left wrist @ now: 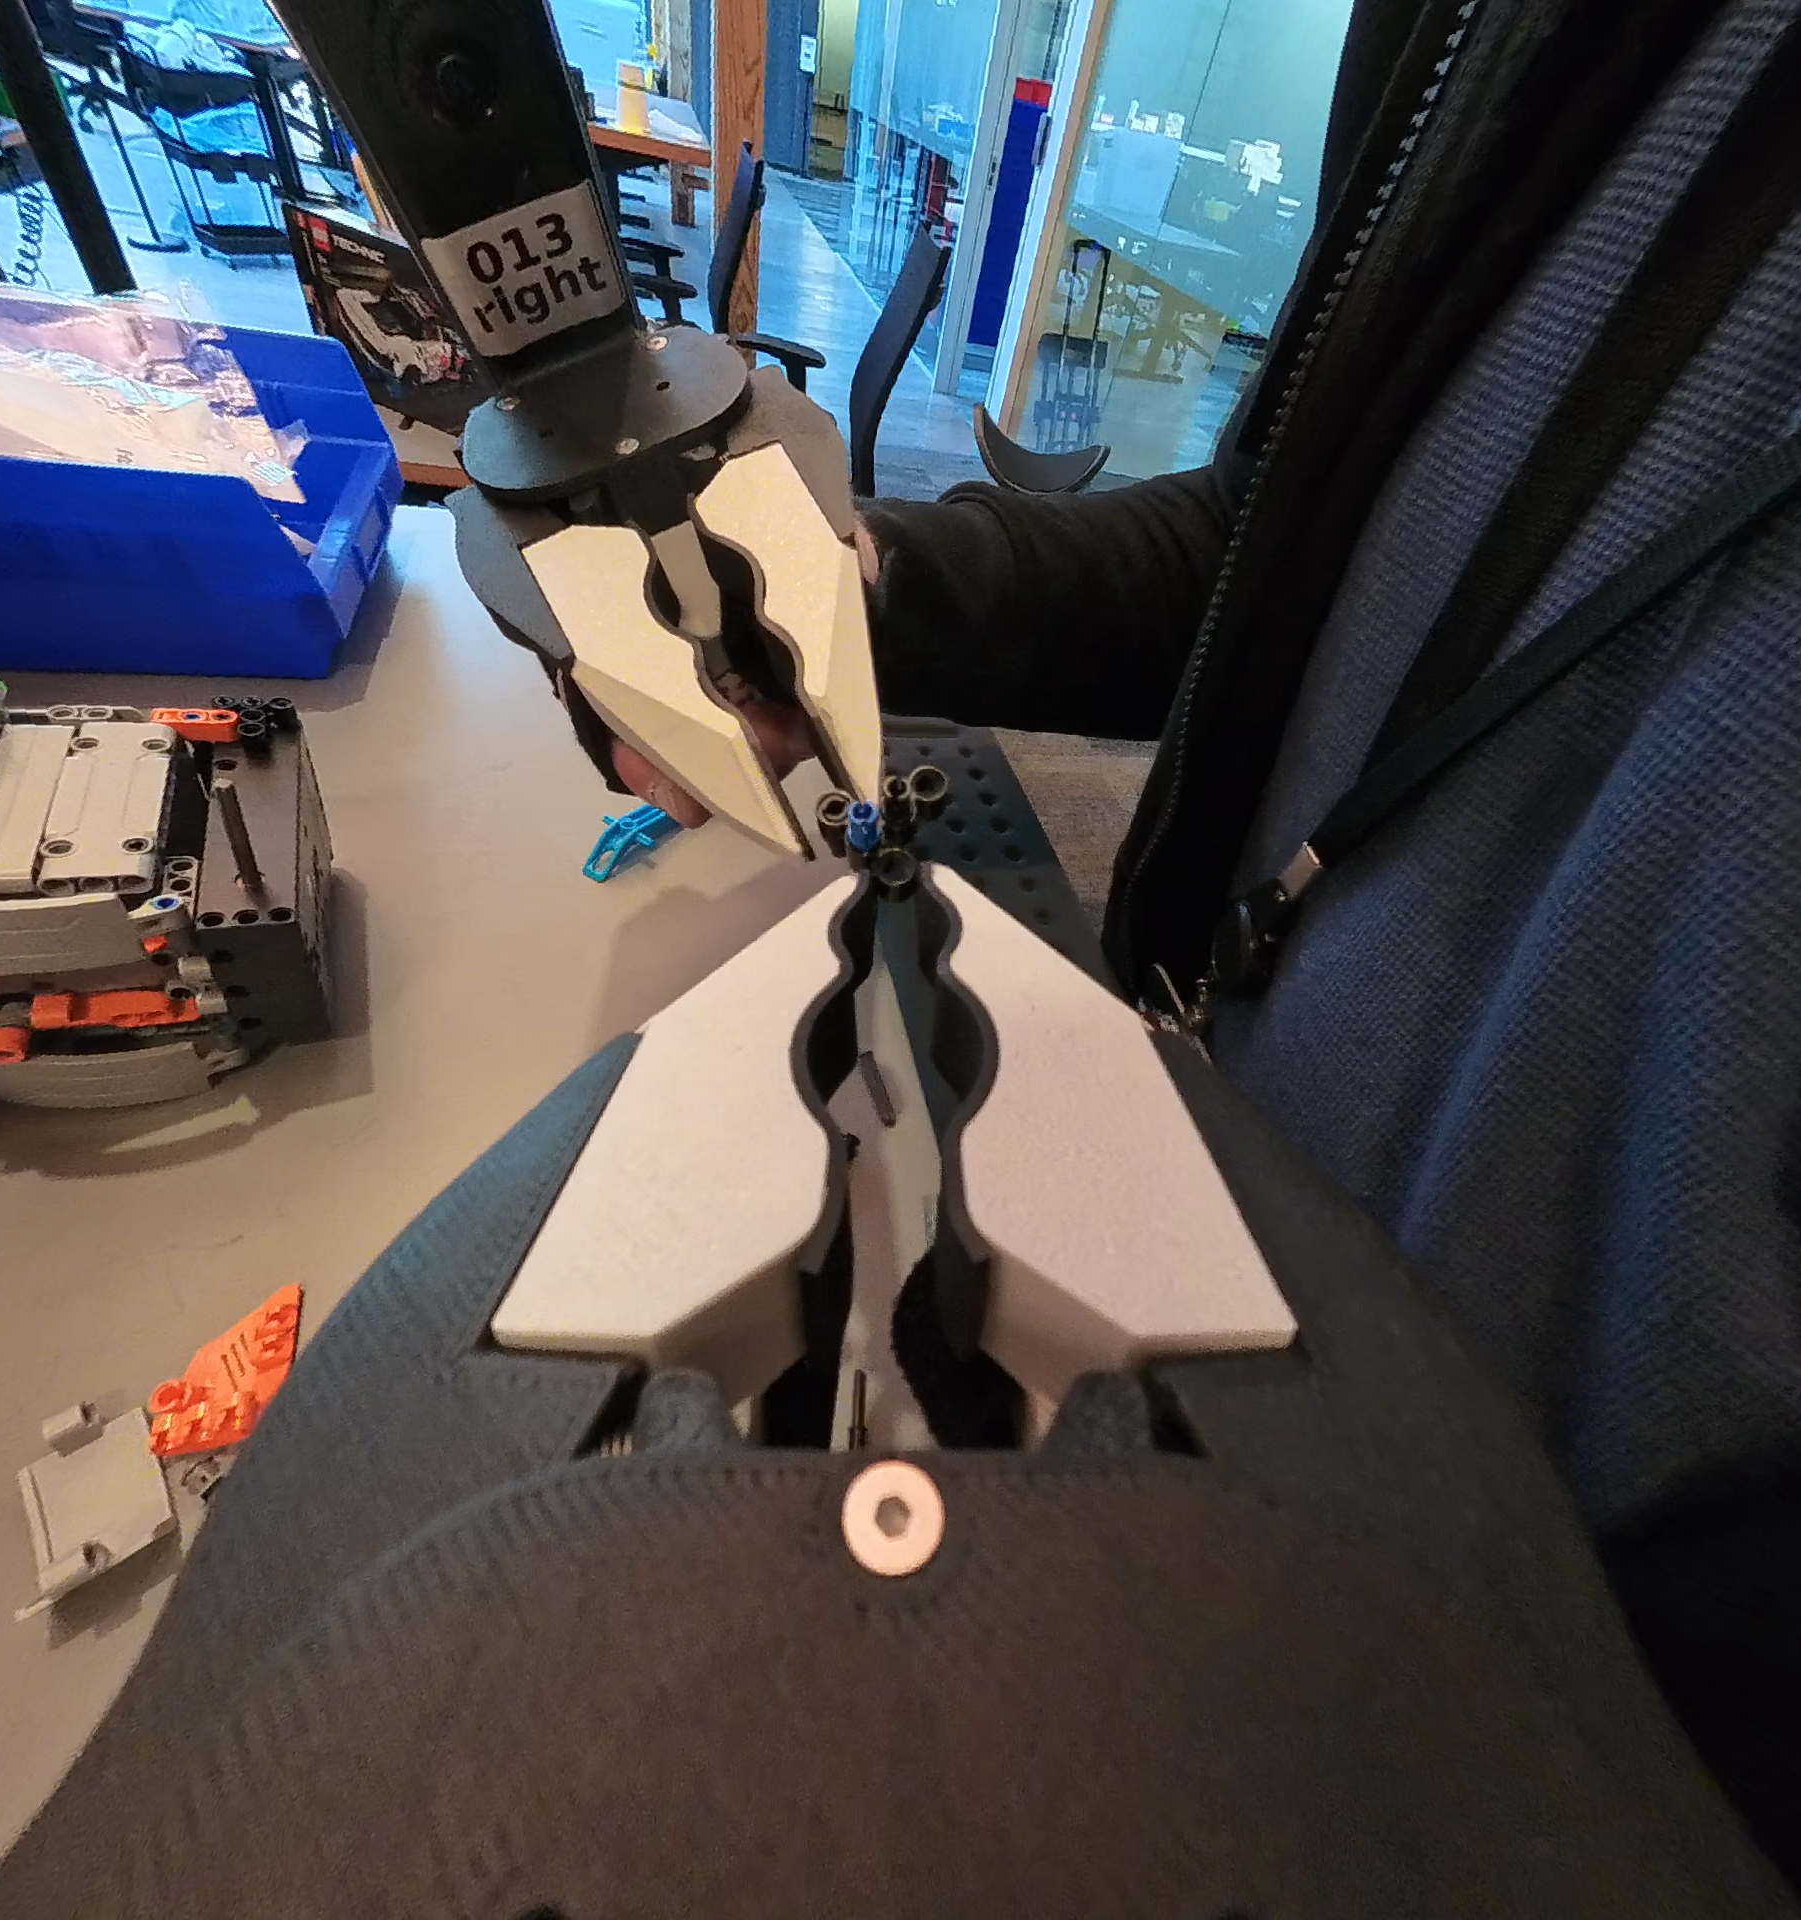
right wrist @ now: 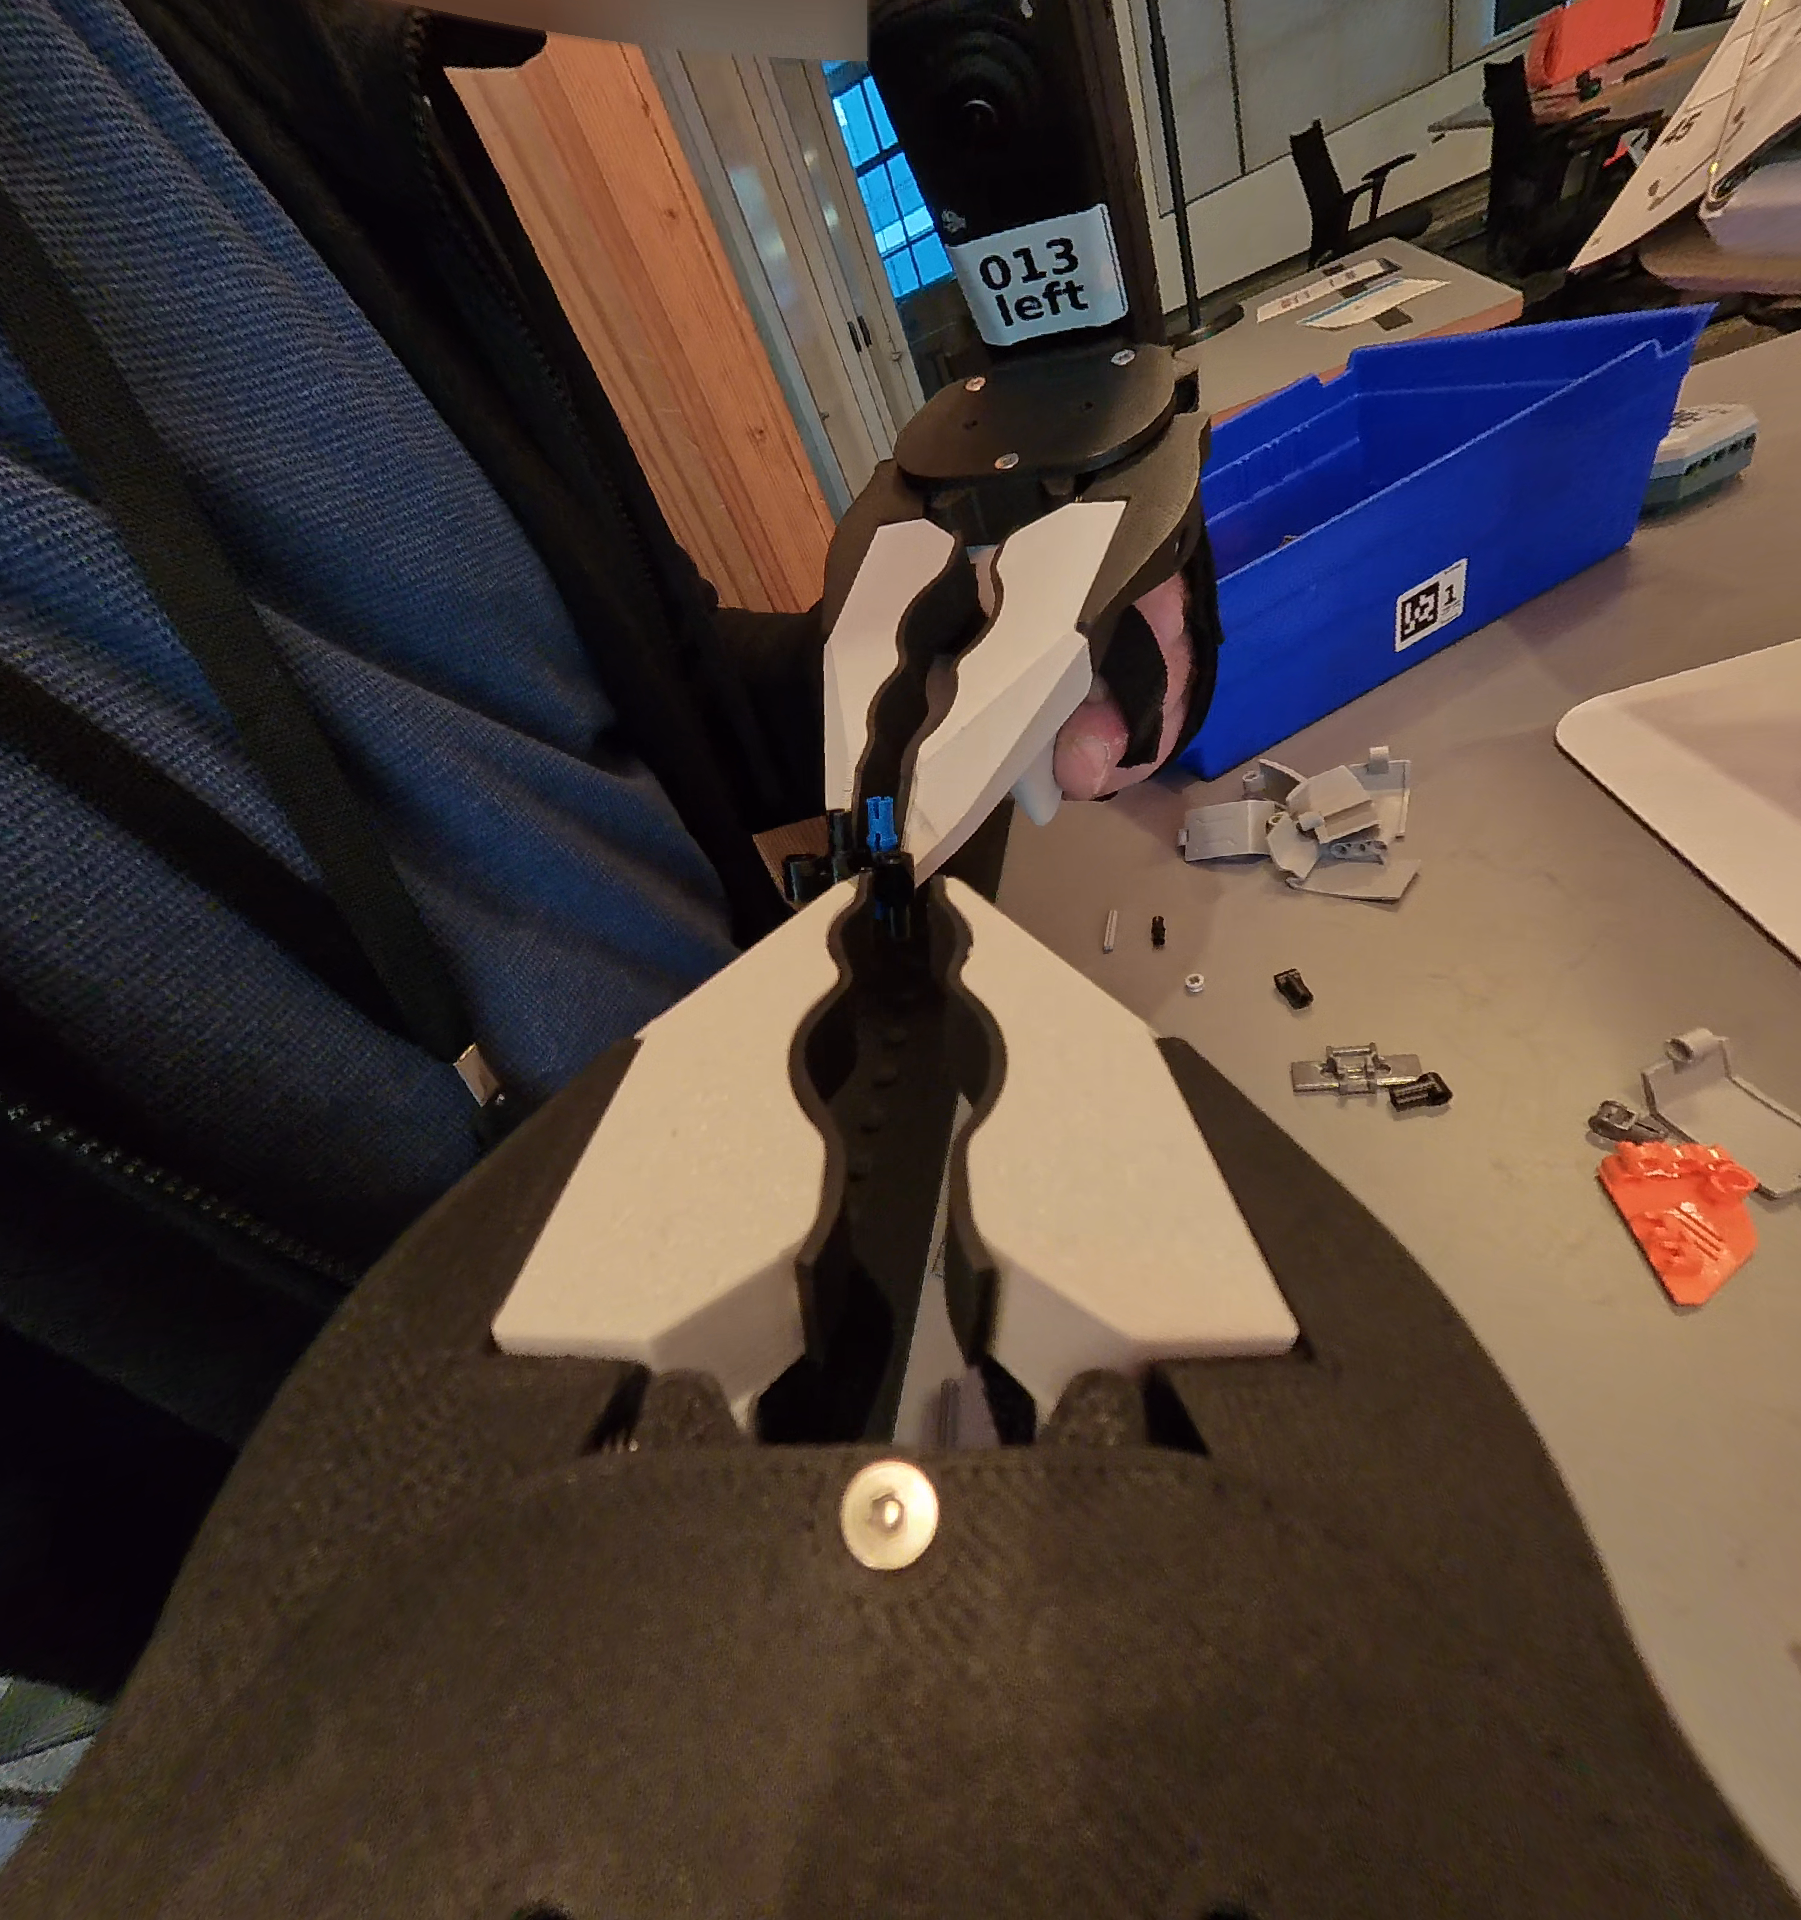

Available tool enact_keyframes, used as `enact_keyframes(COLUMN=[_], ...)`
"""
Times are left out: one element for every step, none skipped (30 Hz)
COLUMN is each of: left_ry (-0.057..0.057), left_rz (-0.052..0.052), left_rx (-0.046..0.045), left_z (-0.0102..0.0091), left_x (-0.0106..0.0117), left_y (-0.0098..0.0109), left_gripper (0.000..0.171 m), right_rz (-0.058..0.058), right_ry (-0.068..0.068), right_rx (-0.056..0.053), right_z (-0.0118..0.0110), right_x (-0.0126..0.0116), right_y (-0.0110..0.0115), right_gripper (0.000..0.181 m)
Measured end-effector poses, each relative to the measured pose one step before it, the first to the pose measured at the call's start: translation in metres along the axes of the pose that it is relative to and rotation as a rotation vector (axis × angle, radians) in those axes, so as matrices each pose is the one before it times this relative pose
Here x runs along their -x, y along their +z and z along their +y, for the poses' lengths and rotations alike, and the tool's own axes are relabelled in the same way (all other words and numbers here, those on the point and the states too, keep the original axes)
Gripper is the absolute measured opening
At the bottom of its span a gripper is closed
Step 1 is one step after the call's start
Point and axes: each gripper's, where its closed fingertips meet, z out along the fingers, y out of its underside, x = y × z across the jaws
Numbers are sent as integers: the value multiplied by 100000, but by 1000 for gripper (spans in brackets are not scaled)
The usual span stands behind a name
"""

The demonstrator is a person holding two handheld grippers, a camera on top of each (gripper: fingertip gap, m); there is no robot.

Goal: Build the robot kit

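My two grippers meet tip to tip in the air close to a person's chest. My left gripper is shut on a small black connector piece with round holes. My right gripper comes down from above and is shut on a short blue pin that sits against the connector. In the right wrist view my right gripper points up at the left gripper, with the blue pin and the black connector between their tips. How far the pin sits in the connector is hidden.
On the grey table stand a blue bin, a partly built grey, black and orange brick model, an orange piece, grey panels, small loose parts, a teal piece and a white tray. The person's blue sweater is close. Left and right tips are no more than a few centimetres apart.
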Motion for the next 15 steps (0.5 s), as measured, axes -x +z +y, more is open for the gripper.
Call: enact_keyframes(left_ry=[-251, -233, -250, -241, -128, -27, -58, -243, -49, -42, -87, -131, -73, -10, 48], left_rz=[-141, -326, -430, -152, -48, -383, -542, -199, -53, -90, -85, -14, -47, -94, -191], left_rx=[-135, 21, -209, -296, -69, 27, -138, -189, -39, 69, -47, -146, -31, 53, -46], left_z=[-1, 43, 15, -14, 13, 18, -12, -13, 14, 41, 17, -2, 14, 26, 7], left_x=[42, 79, 107, 63, 34, 76, 110, 63, 42, 30, 32, 23, 15, 16, 20], left_y=[-5, 10, 2, -6, 14, 7, -7, 6, 22, 21, 15, -1, 5, 1, -1], left_gripper=[5, 5, 5, 5, 5, 5, 5, 5, 5, 5, 5, 5, 5, 5, 5], right_rz=[222, 395, 320, 99, 194, 440, 422, 189, 128, 218, 228, 136, 71, 62, 139], right_ry=[118, 231, 285, 137, -6, 30, 150, 193, 127, -12, -35, 52, 79, 52, 28], right_rx=[-1, 22, -107, -101, 26, 24, -111, -160, -79, -22, -34, -35, 0, -33, -139], right_z=[-8, 9, -14, 0, -3, -3, -16, -6, 24, 19, 10, 6, 18, 12, -12], right_x=[-72, -111, -113, -57, -51, -83, -90, -64, -37, -35, -27, -17, -12, -20, -29], right_y=[-12, -26, -32, -22, -29, -29, -42, -27, -24, -16, -4, -6, 2, -7, -1], right_gripper=[7, 8, 8, 8, 8, 8, 8, 8, 8, 8, 8, 8, 8, 8, 8])
